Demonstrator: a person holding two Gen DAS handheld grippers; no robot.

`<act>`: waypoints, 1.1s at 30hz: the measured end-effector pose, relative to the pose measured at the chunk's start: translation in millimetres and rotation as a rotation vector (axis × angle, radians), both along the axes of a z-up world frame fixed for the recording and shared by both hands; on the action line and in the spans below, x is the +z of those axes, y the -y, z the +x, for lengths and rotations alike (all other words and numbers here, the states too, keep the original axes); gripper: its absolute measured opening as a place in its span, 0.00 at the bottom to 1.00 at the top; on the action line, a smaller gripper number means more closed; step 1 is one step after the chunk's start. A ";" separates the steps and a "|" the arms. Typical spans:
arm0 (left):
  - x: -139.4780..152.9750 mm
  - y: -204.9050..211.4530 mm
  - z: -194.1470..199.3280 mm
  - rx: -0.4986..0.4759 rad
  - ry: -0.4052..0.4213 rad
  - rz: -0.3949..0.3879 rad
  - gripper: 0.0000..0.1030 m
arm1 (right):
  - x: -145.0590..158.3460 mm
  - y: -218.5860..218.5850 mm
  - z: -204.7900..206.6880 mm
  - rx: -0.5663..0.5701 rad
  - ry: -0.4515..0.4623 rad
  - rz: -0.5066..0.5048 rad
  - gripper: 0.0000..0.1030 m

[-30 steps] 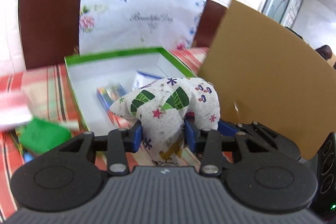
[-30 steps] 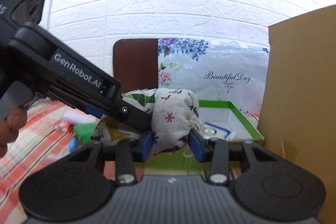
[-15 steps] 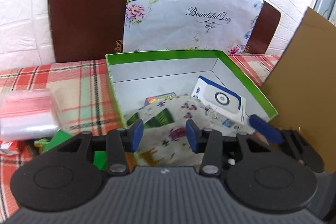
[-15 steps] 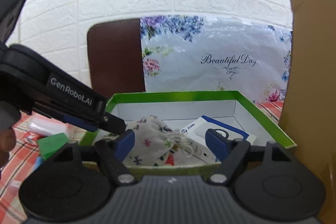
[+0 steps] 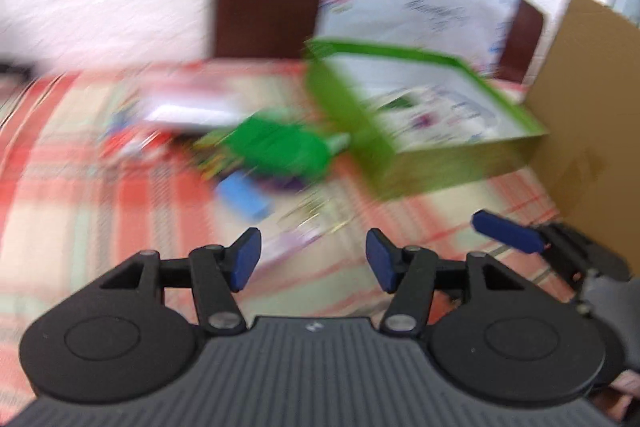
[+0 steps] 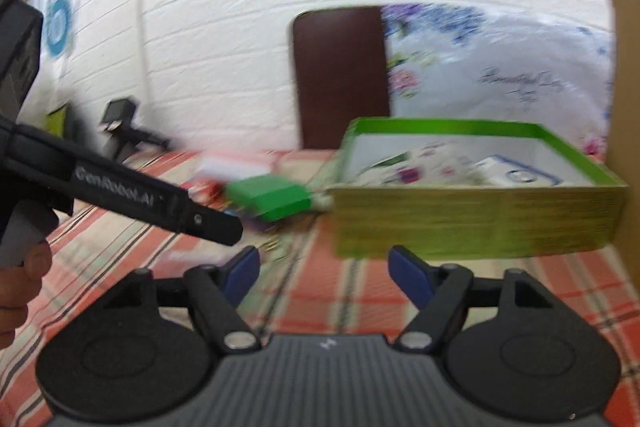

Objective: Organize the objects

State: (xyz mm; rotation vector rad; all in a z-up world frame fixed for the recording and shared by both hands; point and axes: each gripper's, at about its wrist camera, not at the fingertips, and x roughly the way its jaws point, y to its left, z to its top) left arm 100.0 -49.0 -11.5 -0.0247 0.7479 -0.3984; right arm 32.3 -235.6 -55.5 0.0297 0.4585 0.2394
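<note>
The printed cloth pouch [image 5: 420,111] [image 6: 412,167] lies inside the green box [image 5: 440,163] [image 6: 476,223], beside a white and blue packet [image 6: 516,175]. My left gripper [image 5: 312,259] hangs over the checked tablecloth, in front and to the left of the box. Its jaws are opening and nothing is between them. My right gripper [image 6: 326,273] is low over the cloth in front of the box. Its jaws are closing on nothing. One of its blue fingertips [image 5: 504,231] shows at the right of the left wrist view. Both views are blurred.
Left of the box lie a green block [image 5: 280,147] [image 6: 272,197], a blue item [image 5: 244,195] and a clear zip bag [image 5: 188,107]. A cardboard sheet [image 5: 592,131] [image 6: 626,107] stands at the right. Behind are a brown chair [image 6: 340,75] and a floral bag [image 6: 500,67]. A person's hand [image 6: 20,283] holds the left gripper [image 6: 160,199].
Both grippers let go of the pouch, which dropped into the green box. Both then pulled back and down from the box, and the left one swung towards the loose items.
</note>
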 end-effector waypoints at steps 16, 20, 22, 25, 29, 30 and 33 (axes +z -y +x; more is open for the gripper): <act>-27.9 -103.4 -3.3 0.233 -0.062 -0.111 0.58 | 23.0 -122.4 135.5 0.208 -0.061 -0.302 0.75; -29.9 -111.4 -5.6 0.221 -0.062 -0.140 0.58 | 10.5 -124.2 179.2 0.209 -0.224 -0.359 0.79; -30.4 -113.3 -6.1 0.217 -0.061 -0.151 0.58 | 7.9 -115.4 178.2 0.209 -0.252 -0.318 0.67; -30.2 -115.1 -6.4 0.219 -0.067 -0.167 0.58 | 10.2 -115.0 148.1 0.206 -0.176 -0.324 0.64; -27.4 -116.6 -8.8 0.203 -0.090 -0.203 0.59 | 9.0 -124.1 78.3 0.289 -0.061 -0.348 0.65; -26.5 -116.8 -10.6 0.192 -0.093 -0.212 0.59 | 6.9 -128.6 62.1 0.335 -0.064 -0.343 0.65; -21.3 -113.9 -19.6 0.162 -0.082 -0.214 0.59 | -5.2 -144.2 19.5 0.465 -0.090 -0.338 0.69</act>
